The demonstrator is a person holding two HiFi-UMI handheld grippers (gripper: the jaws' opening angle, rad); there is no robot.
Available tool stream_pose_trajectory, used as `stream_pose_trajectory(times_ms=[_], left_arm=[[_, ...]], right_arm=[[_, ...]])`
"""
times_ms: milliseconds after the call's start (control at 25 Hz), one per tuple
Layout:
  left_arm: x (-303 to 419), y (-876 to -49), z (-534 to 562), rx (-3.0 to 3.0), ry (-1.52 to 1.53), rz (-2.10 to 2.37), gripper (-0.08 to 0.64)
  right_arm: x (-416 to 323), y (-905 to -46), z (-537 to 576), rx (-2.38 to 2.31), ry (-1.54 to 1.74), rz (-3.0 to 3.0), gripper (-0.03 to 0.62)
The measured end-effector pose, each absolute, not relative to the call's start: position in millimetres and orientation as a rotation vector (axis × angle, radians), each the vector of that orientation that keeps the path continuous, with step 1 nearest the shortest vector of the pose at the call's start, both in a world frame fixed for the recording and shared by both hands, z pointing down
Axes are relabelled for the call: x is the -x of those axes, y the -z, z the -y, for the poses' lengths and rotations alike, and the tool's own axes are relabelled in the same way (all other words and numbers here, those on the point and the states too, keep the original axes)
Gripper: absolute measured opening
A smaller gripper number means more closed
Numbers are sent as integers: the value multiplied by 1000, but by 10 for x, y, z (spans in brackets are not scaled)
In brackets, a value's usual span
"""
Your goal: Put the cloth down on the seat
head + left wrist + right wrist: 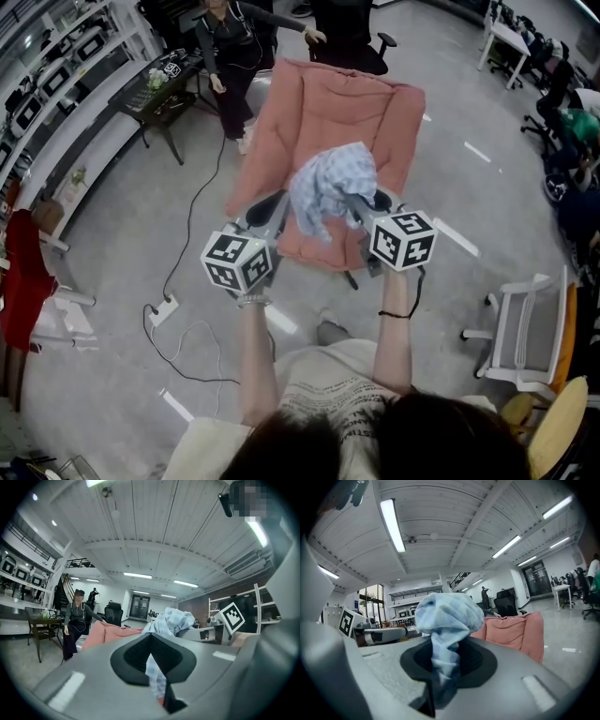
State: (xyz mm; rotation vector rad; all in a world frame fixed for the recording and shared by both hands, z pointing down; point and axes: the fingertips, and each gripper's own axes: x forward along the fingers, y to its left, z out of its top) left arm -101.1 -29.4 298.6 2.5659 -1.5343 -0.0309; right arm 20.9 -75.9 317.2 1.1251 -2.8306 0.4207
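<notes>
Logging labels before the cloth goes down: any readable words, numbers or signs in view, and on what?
No readable text anywhere.
Left marker cube, right marker cube: black-and-white square patterns only, no letters.
T-shirt print: lettering too blurred to read.

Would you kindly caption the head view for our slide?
The left tool and right tool hold a pale checked cloth over the pink seat.

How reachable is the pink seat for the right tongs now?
Probably yes: the right tongs hang over the front of the pink seat with nothing between. They're shut on the cloth, which the left tongs also grip, so both would need lowering together.
</notes>
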Motion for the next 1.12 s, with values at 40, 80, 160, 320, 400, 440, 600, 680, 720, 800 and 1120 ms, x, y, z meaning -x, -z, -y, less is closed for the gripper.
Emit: stream_pose_trajectory(times_ms=[40,80,160,320,400,440,600,680,720,800,1120], left_arm=[[1020,-2996,372,-2560,33,1537,5],[1032,-3005,446,-2552,38,1542,5],[1042,-3019,590,-2536,50,1551,5],[1020,-3070,844,-2513,52,1558,5],[1031,-3103,929,-2502,48,1564,5],[1040,-3116,966,-2495,47,1569,5],[1087,-3131,1125,-2469,44,1591,5],[1095,-3137,1187,-2461,45,1600,5],[1094,-3144,1212,-2456,46,1604,5],[1093,-3173,1257,-2446,37,1611,5],[1170,-3342,1502,-2402,-4,1601,5]], right_arm=[[-196,-3173,842,-1117,-418,2827,86],[-181,-3176,919,-1109,-417,2825,86],[-164,-3196,1069,-1088,-420,2822,86],[-136,-3248,1338,-1052,-432,2816,86],[-102,-3267,1436,-1033,-436,2816,86],[-87,-3274,1480,-1024,-438,2816,86],[-41,-3290,1661,-994,-439,2815,86],[-32,-3300,1733,-986,-435,2810,86],[-28,-3304,1764,-981,-433,2809,86],[-17,-3326,1821,-966,-435,2809,86],[77,-3500,2089,-947,-499,2794,86]])
